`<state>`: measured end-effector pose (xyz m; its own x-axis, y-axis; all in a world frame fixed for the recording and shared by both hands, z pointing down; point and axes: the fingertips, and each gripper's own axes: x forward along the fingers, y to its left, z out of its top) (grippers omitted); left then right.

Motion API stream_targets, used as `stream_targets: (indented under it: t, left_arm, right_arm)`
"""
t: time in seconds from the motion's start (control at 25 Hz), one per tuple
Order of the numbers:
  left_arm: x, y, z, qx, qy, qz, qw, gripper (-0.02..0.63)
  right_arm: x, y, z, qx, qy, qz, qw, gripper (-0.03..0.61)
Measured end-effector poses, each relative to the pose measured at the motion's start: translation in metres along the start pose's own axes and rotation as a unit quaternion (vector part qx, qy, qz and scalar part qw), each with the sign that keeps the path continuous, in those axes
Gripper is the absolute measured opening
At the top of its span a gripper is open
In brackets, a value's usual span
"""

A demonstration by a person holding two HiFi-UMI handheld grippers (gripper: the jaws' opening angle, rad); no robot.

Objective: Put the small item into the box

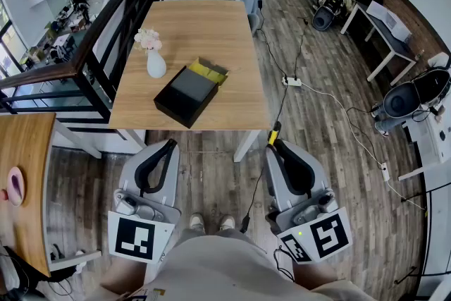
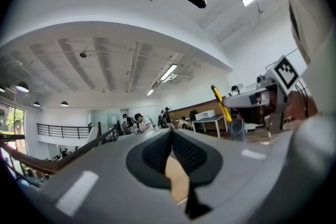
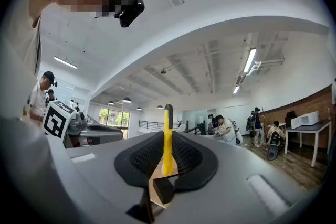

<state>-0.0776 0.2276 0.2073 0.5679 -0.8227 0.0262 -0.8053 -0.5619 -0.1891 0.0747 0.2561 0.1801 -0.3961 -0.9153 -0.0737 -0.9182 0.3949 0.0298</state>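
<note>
Gripping only the thin yellow stick's [image 3: 167, 131] end, the right gripper [image 1: 276, 146] might drop it before the open black box [image 1: 186, 96]; the empty left gripper's [image 1: 172, 144] jaws touch.

My grippers: two grey two-jaw tools, the left gripper [image 1: 171, 144] and the right gripper [image 1: 275, 146].
Marker cubes: two, a left marker cube [image 1: 139, 237] and a right marker cube [image 1: 320, 236], both black-and-white.
Small items: one slim yellow stick with a black tip [image 1: 273, 132].
Boxes: one open black rectangular box with a yellow lining [image 1: 184, 96].
Vases: one white ceramic vase with pale flowers [image 1: 156, 64].
Wooden tables: two, the light wooden table [image 1: 204, 25] ahead of me and a second wooden tabletop [image 1: 28, 151] at my left.
Power strips: two, a nearer white power strip [image 1: 384, 167] and a farther white power strip [image 1: 292, 82].
My shoes: two, a left shoe [image 1: 197, 223] and a right shoe [image 1: 227, 223].
</note>
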Motion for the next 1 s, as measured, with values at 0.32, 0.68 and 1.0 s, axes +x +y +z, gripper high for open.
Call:
stream_targets:
  t: [0.32,0.68,1.0]
  left_arm:
    - [-0.006,0.003,0.000,0.000,-0.008,0.002,1.0000,0.002]
    - [-0.005,-0.010,-0.007,-0.012,0.015,-0.011,0.9997,0.002]
    - [-0.005,-0.019,-0.003,-0.013,0.012,-0.002,0.9998,0.002]
  right_arm:
    - [0.001,0.005,-0.007,0.004,0.009,0.012,1.000,0.049]
    - [-0.001,0.007,-0.011,0.006,0.022,0.025,0.999,0.049]
    - [-0.006,0.000,-0.015,0.002,0.027,0.037,0.999,0.048]
